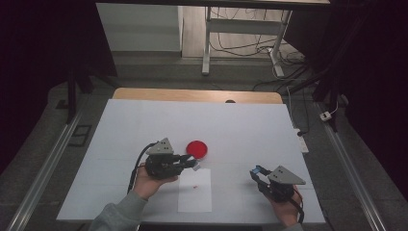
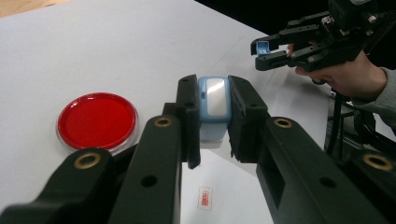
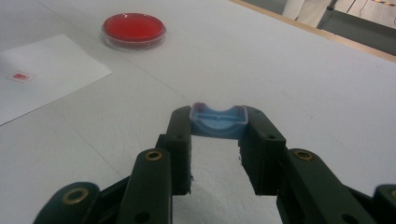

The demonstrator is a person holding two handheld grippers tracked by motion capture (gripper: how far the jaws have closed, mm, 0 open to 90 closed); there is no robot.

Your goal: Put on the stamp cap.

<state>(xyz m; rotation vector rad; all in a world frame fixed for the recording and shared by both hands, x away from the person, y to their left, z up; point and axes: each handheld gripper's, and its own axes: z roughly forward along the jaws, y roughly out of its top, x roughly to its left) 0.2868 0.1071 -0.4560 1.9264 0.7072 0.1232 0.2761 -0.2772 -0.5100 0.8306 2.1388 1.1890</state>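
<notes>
Two blue pieces are pinched above the table: the left gripper [image 2: 212, 116] clamps a box [image 2: 213, 105] near the middle, the right gripper [image 3: 218, 128] grips a cap [image 3: 218, 120] toward the near right corner. Beside the box lie a red dish [image 1: 197, 148] and paper [image 1: 195, 191].

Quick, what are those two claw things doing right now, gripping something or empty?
Left gripper: closed on a small blue block with a silvery face.
Right gripper: closed on a small blue cap-like piece.
</notes>
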